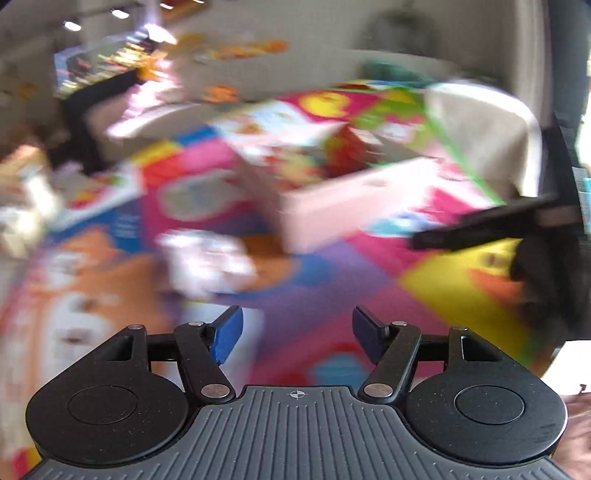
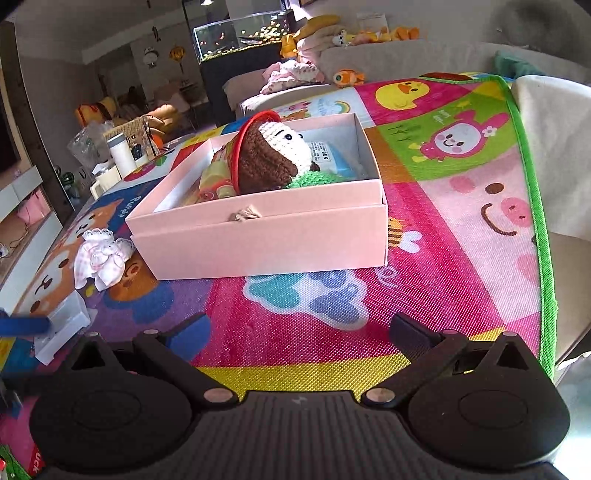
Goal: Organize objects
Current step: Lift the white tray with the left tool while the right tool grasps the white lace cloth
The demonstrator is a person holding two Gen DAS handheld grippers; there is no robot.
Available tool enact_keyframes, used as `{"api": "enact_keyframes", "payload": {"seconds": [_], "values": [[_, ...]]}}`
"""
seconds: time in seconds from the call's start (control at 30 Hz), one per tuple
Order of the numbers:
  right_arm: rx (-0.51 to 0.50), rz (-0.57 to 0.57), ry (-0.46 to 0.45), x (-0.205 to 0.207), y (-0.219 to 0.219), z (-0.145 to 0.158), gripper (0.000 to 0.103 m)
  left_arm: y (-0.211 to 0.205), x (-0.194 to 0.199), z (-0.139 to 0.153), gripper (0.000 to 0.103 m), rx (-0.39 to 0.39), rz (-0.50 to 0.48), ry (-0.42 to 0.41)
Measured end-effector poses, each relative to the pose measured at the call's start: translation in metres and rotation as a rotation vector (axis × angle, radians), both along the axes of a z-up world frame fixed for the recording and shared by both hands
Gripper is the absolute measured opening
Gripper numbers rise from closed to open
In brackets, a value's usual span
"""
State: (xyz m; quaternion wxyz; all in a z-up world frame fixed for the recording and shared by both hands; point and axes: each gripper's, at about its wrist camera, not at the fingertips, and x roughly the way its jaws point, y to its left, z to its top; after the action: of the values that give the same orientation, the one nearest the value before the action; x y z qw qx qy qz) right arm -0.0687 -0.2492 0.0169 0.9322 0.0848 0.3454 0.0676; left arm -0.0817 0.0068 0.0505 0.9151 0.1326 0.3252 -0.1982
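Observation:
An open pink box [image 2: 258,240] stands on the colourful play mat [image 2: 461,229]. Inside it lie a crocheted doll [image 2: 273,155] with brown hair, a red ring and a blue packet. A frilly pink-and-white cloth [image 2: 101,254] lies on the mat just left of the box. My right gripper [image 2: 301,332] is open over the mat in front of the box, holding nothing. The left wrist view is blurred: my left gripper [image 1: 297,325] is open and empty, with the pink box [image 1: 332,214] and the cloth [image 1: 207,258] ahead of it.
A flat white box [image 2: 62,328] lies at the mat's near left edge. A white bottle [image 2: 122,149] and bags crowd the far left. A sofa [image 2: 406,55] with soft toys and a fish tank [image 2: 236,35] stand behind. The mat's green border [image 2: 532,206] runs down the right.

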Motion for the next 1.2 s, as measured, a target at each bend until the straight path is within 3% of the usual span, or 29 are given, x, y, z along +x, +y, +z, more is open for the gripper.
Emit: {"api": "enact_keyframes", "payload": {"seconds": [0.13, 0.27, 0.4, 0.47, 0.7, 0.77, 0.9, 0.93, 0.97, 1.03, 1.13, 1.2], "values": [[0.003, 0.009, -0.001, -0.001, 0.001, 0.000, 0.103, 0.021, 0.027, -0.008, 0.071, 0.059, 0.083, 0.056], [0.010, 0.051, -0.009, -0.003, 0.004, 0.001, 0.103, 0.025, 0.048, -0.025, 0.071, 0.048, 0.088, 0.125], [-0.048, 0.098, -0.054, -0.008, 0.021, 0.011, 0.103, 0.028, 0.050, -0.033, 0.067, -0.014, 0.097, 0.159], [-0.048, 0.152, -0.093, -0.010, 0.038, 0.024, 0.103, 0.034, 0.047, -0.033, 0.056, -0.029, 0.108, 0.150], [-0.134, 0.394, -0.244, 0.003, 0.140, 0.067, 0.101, 0.072, 0.016, -0.028, 0.053, -0.101, 0.150, 0.135], [-0.203, 0.422, -0.271, 0.012, 0.174, 0.063, 0.091, 0.081, 0.009, -0.031, 0.053, -0.124, 0.161, 0.133], [-0.337, 0.458, -0.213, 0.044, 0.228, 0.035, 0.078, 0.091, 0.004, -0.033, 0.053, -0.167, 0.164, 0.127], [-0.363, 0.463, -0.185, 0.051, 0.236, 0.026, 0.071, 0.092, 0.004, -0.032, 0.053, -0.173, 0.164, 0.127], [-0.385, 0.468, -0.154, 0.059, 0.243, 0.020, 0.052, 0.092, 0.004, -0.032, 0.053, -0.178, 0.163, 0.126], [-0.416, 0.474, -0.097, 0.070, 0.250, 0.010, 0.030, 0.094, 0.004, -0.033, 0.053, -0.183, 0.162, 0.124], [-0.381, 0.471, -0.096, 0.062, 0.236, 0.023, 0.016, 0.094, 0.003, -0.032, 0.053, -0.186, 0.170, 0.125], [-0.312, 0.488, -0.094, 0.046, 0.214, 0.043, 0.015, 0.092, 0.003, -0.030, 0.053, -0.191, 0.179, 0.135]]}}
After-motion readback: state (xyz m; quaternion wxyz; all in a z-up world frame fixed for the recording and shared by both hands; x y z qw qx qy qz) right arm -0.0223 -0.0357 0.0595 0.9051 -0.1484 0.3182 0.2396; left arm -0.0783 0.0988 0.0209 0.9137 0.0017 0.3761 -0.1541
